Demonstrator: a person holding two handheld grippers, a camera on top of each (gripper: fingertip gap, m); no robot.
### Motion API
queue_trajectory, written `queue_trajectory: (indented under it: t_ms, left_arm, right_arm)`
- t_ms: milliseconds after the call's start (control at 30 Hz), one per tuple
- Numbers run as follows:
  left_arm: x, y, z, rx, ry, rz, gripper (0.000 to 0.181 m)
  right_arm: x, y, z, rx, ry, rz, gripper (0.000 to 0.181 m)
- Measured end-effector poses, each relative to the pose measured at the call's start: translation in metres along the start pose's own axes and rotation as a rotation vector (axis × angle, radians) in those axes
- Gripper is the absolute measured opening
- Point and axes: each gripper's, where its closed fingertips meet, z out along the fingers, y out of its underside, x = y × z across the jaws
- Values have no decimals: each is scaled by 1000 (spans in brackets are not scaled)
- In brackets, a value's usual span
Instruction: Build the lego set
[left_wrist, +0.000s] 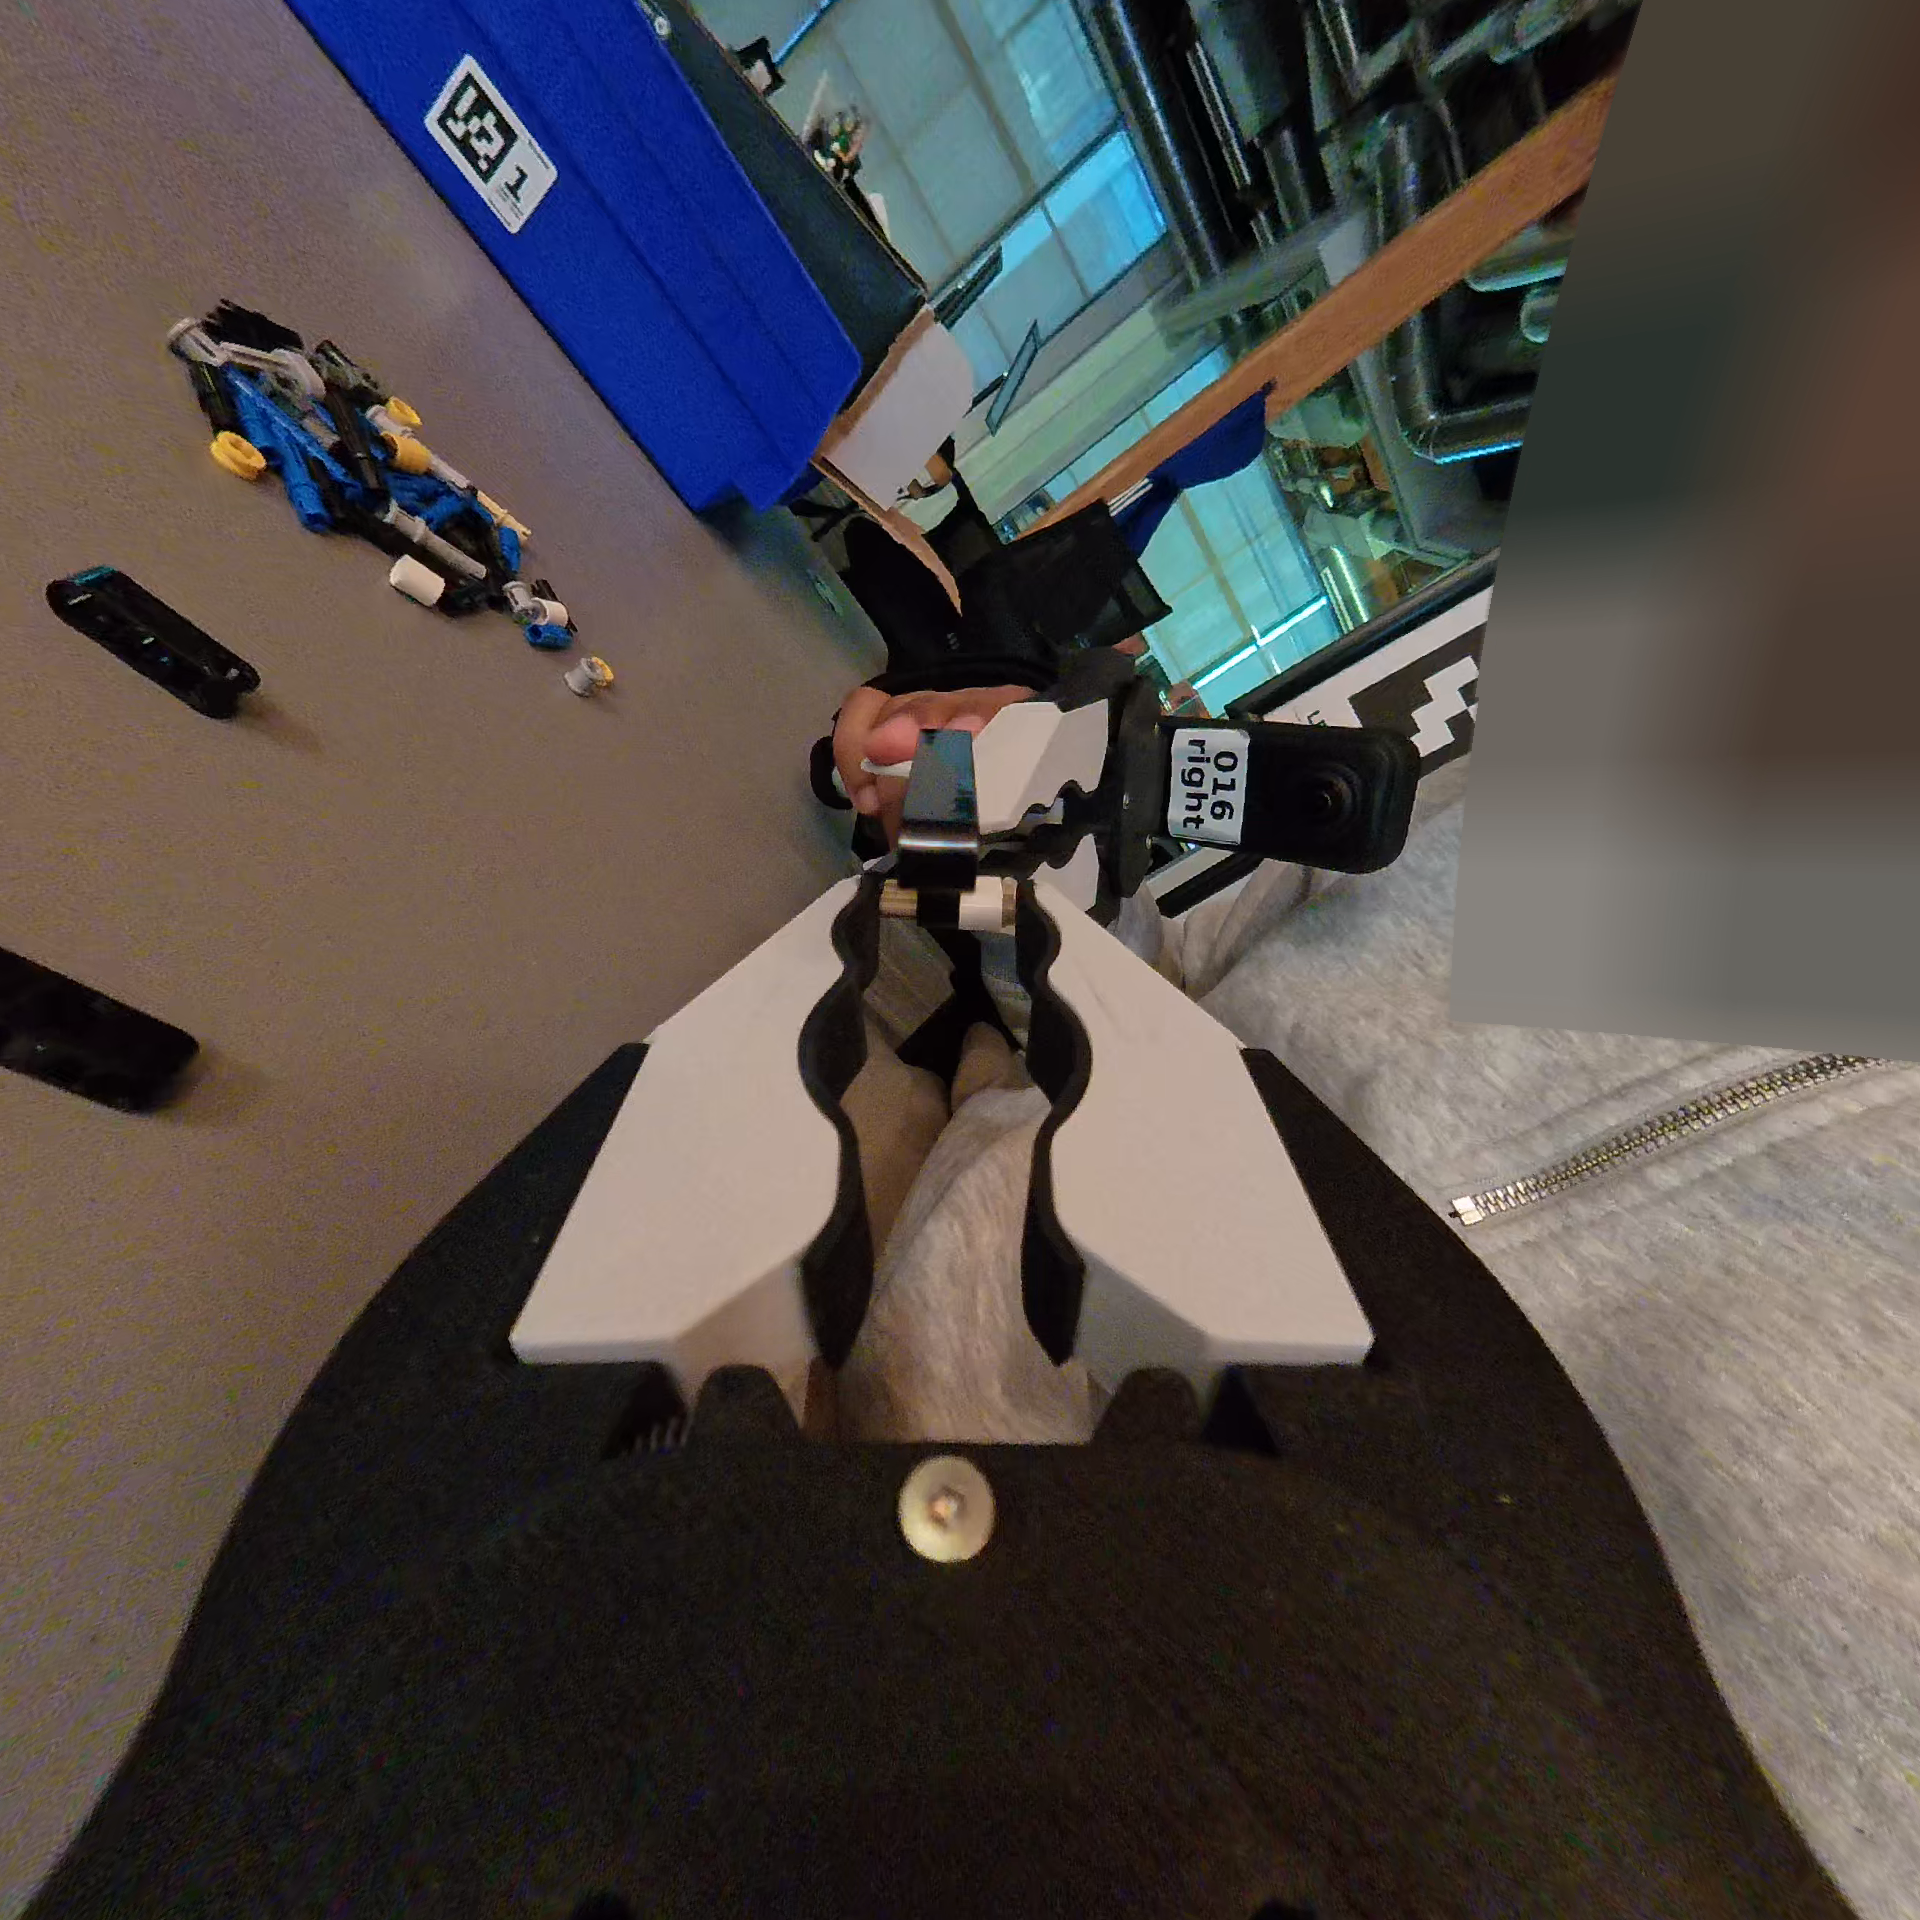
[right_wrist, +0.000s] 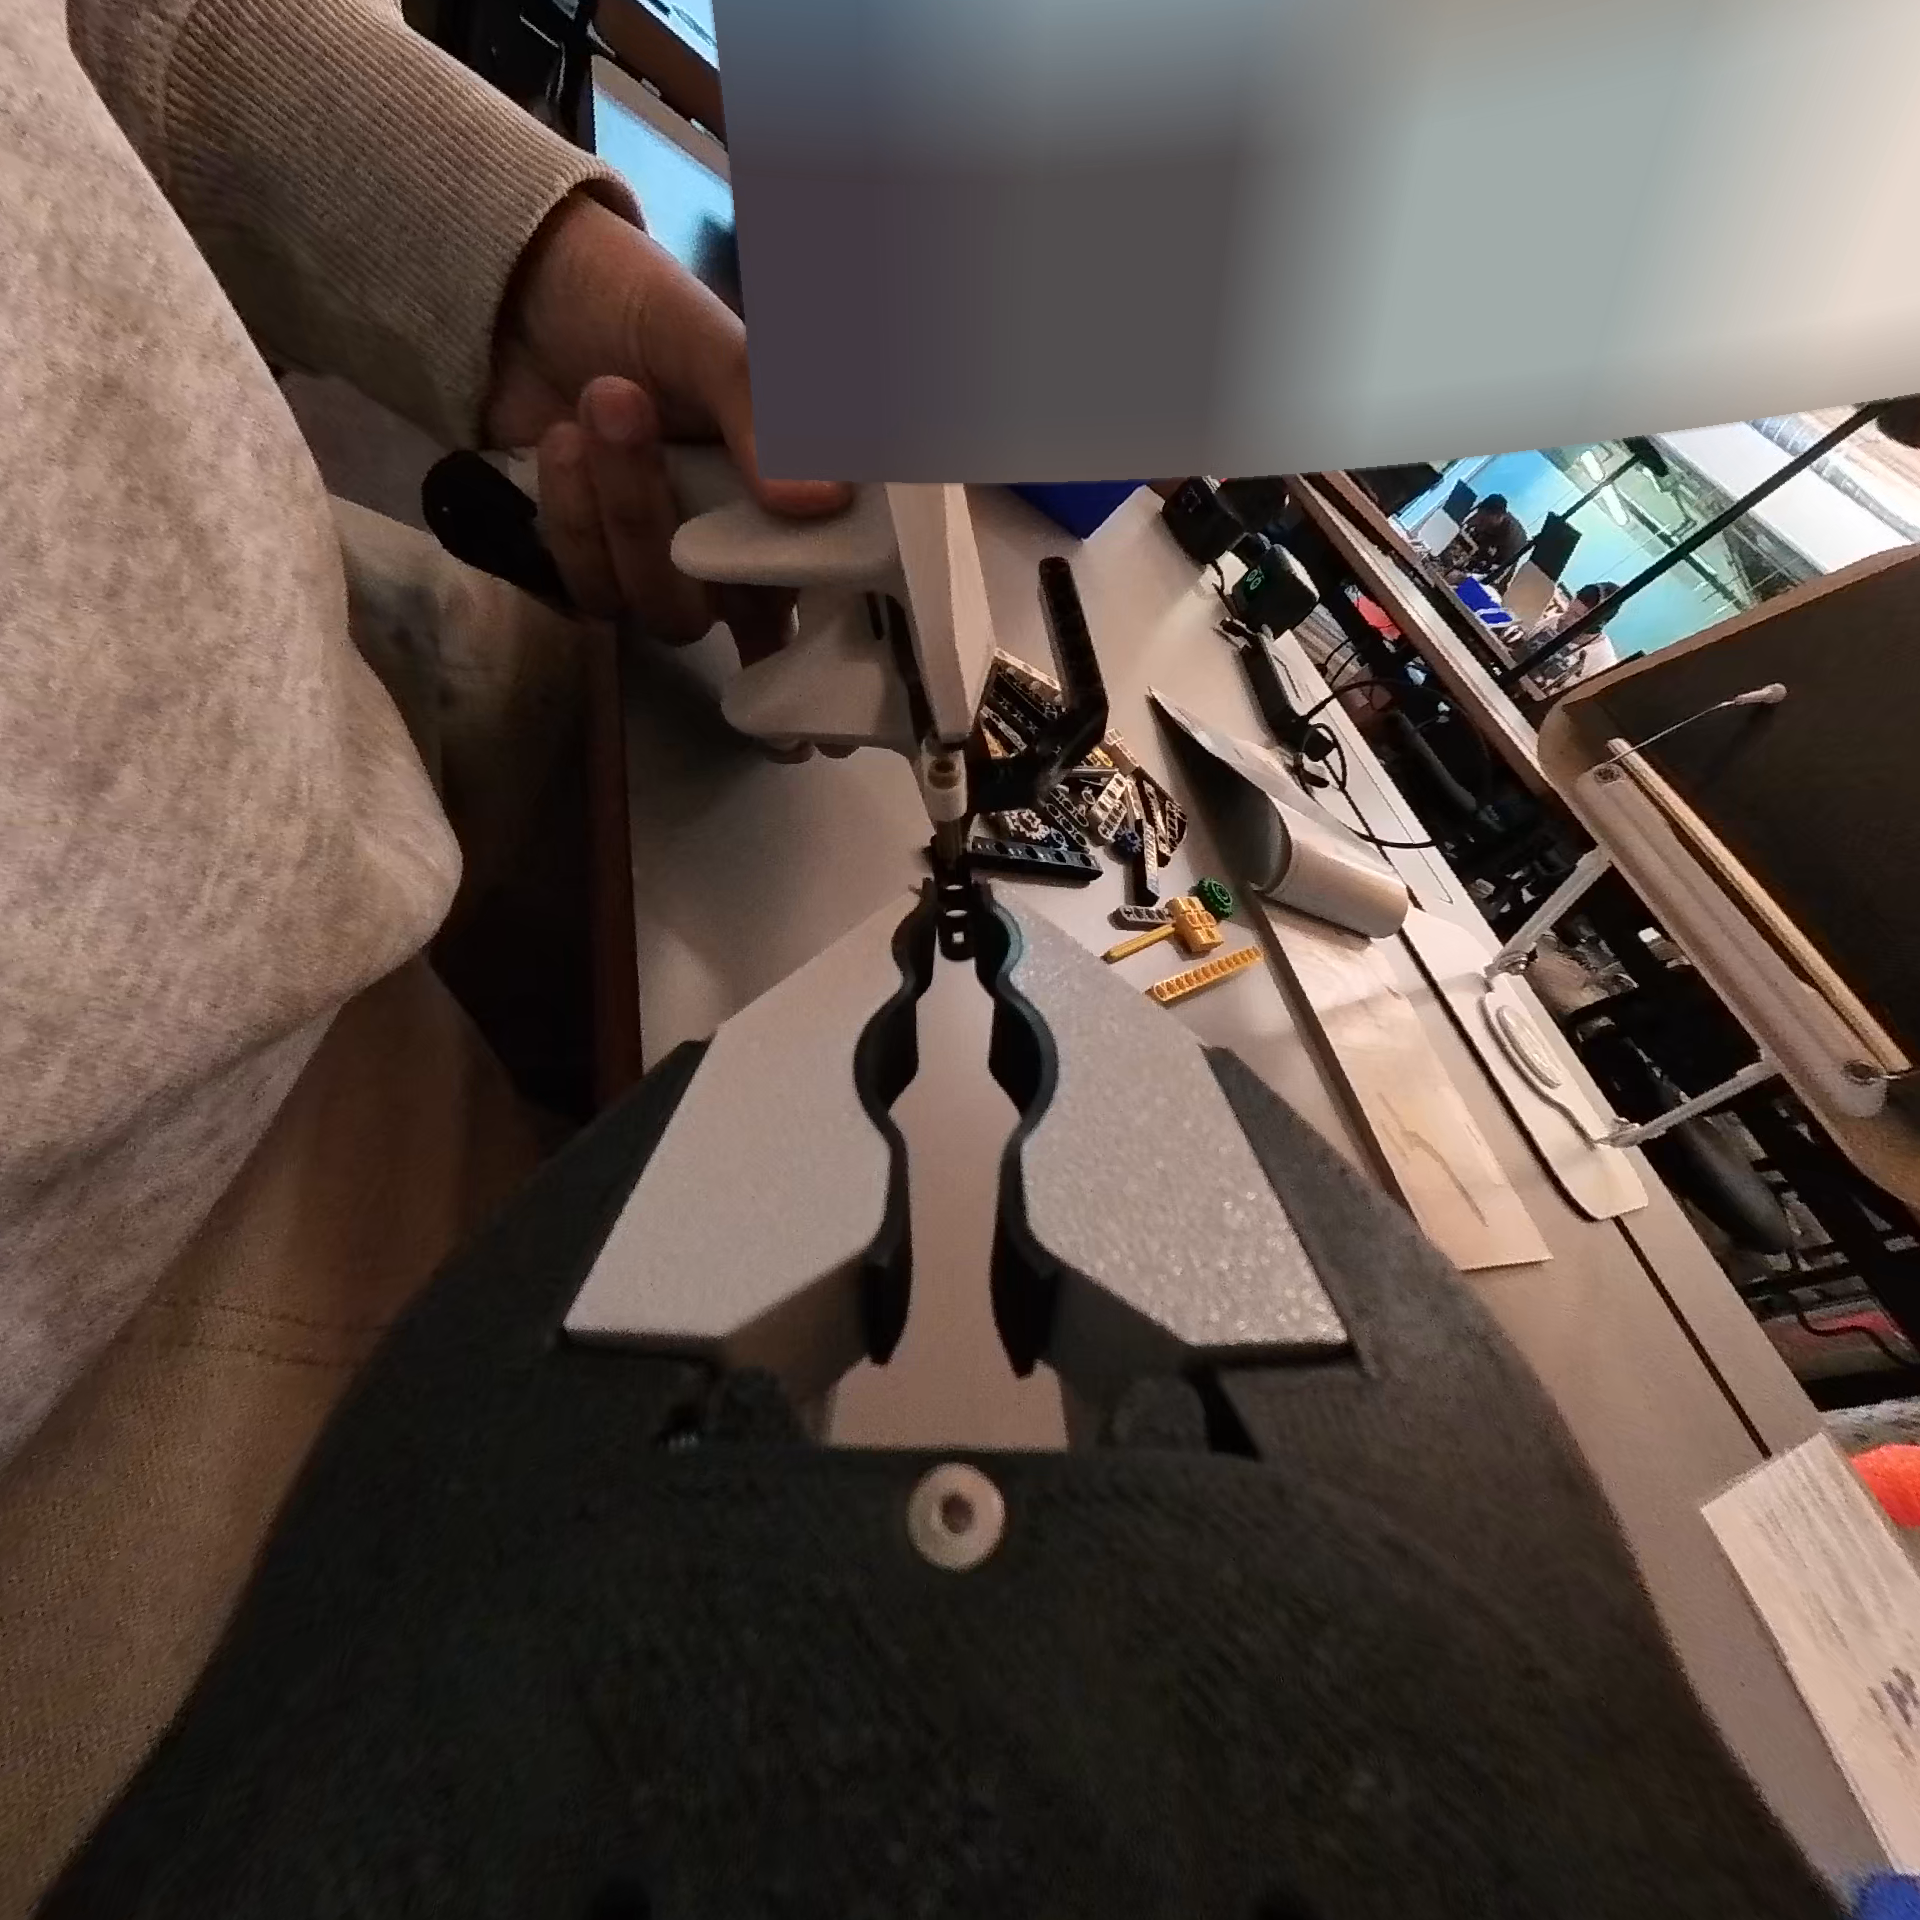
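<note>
My left gripper (left_wrist: 943, 899) is shut on a short white pin piece (left_wrist: 979, 910), held crosswise at its tips. My right gripper (right_wrist: 954, 927) is shut on a small black beam (right_wrist: 954, 914), which also shows in the left wrist view (left_wrist: 938, 795). The two grippers meet tip to tip above the table edge. The white pin (right_wrist: 943, 798) stands end-on against the black beam. A partly built blue, black and yellow model (left_wrist: 343, 447) lies on the table to the far left.
A loose black beam (left_wrist: 151, 644) and small parts (left_wrist: 587, 675) lie near the model, with a blue bin (left_wrist: 623, 229) behind. A pile of loose pieces (right_wrist: 1049, 758), yellow parts (right_wrist: 1190, 925), a green gear (right_wrist: 1214, 896) and a booklet (right_wrist: 1278, 810) lie beyond my right gripper. Only a small space, under 4 cm, lies between the two pairs of fingers.
</note>
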Motion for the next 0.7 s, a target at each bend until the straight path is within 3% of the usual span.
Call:
queue_trajectory:
  t_ms: [700]
  left_arm:
    - [5,-3,-3,22,36,-1,18]
  right_arm:
    - [-7,-7,-2,72,-67,73,4]
